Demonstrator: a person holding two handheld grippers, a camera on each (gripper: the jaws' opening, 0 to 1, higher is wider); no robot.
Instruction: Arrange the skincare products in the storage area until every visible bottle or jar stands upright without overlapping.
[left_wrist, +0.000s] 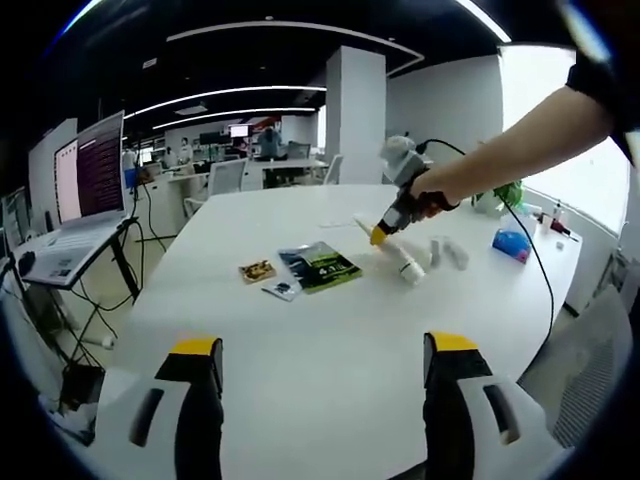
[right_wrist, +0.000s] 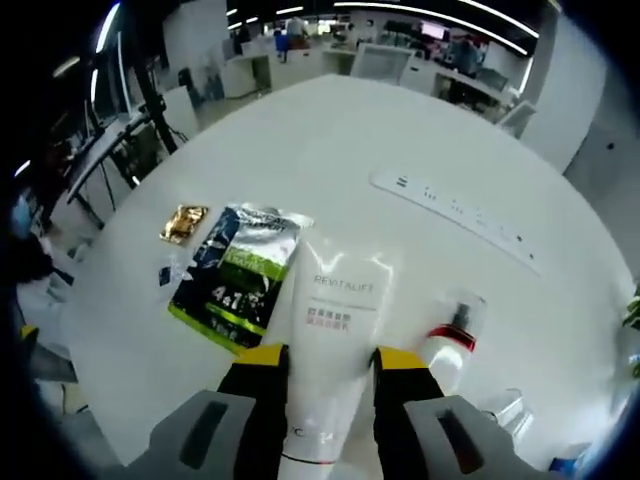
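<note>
Right now the white tube (right_wrist: 335, 330) lies flat on the white surface (right_wrist: 330, 150), and the right hand-held gripper (right_wrist: 330, 365) has its two yellow-tipped jaws on either side of the tube's narrow end. The jaws look like they touch the tube, so I think it is being held.

The tube looks soft and squishy, like a toothpaste tube. It is likely light. If it is squeezed too hard it may bend or slip out. A good place to hold it is near the firm cap end, not the floppy flat end. The tube's skin looks smooth, so it could slide.

Just beside the tube is a small clear bottle (right_wrist: 452, 345) with a red band, also lying down. It looks hard and may roll. On the other side, touching the tube's far end, is a dark and green packet (right_wrist: 235, 275), with a small gold packet (right_wrist: 184, 223) near it.

In the left gripper view, the left hand-held gripper (left_wrist: 325, 355) is wide apart and holds nothing, well back from the things.
</note>
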